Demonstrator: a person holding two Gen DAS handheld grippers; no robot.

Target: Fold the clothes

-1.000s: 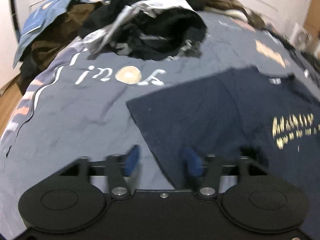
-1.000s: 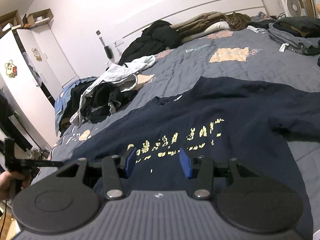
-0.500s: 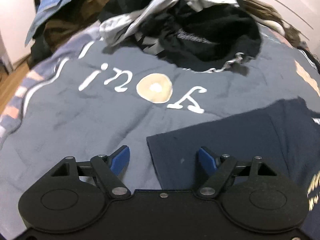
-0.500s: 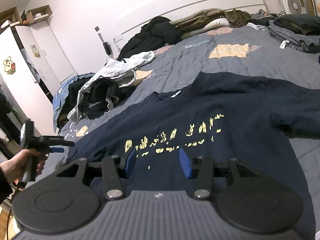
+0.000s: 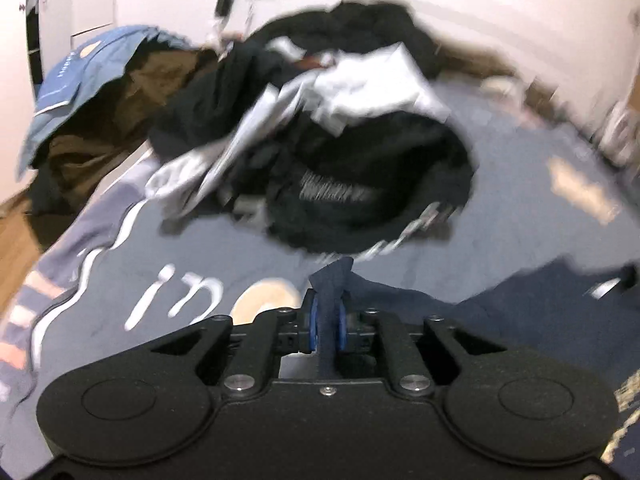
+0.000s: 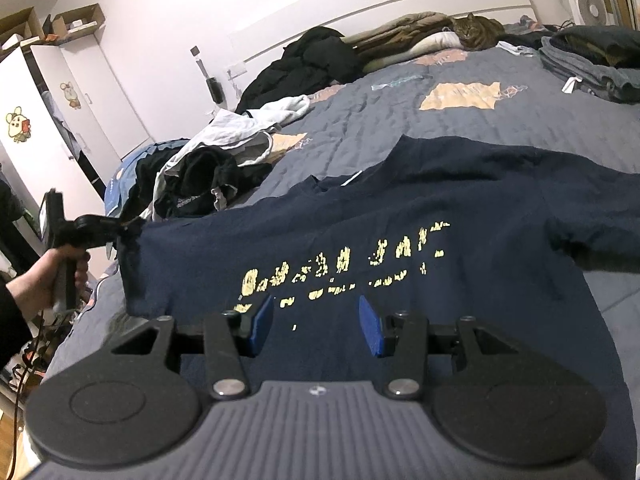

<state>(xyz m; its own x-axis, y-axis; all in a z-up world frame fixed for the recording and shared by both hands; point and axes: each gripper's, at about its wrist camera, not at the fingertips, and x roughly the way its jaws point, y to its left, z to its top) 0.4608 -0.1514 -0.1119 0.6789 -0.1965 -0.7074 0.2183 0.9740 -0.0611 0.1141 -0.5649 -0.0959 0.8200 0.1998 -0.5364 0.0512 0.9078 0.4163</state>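
Navy shirt [image 6: 400, 248] corner, free a second before, was clamped by left gripper [image 5: 325, 325] (right gripper [image 6: 316, 322] gaped), readying a fold.

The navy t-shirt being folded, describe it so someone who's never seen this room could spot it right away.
On the grey-blue bedspread, nearest the cameras, the navy t-shirt lies spread flat. The left gripper pinches one corner. Unlike the crumpled black and white pile beside it, it is spread out and carries cracked yellow lettering across the chest.

Home bedroom: bed [image 6: 400, 120] w/ clothes piles [image 6: 208, 184], wardrobe [image 6: 48, 120], cat [image 6: 476, 32].
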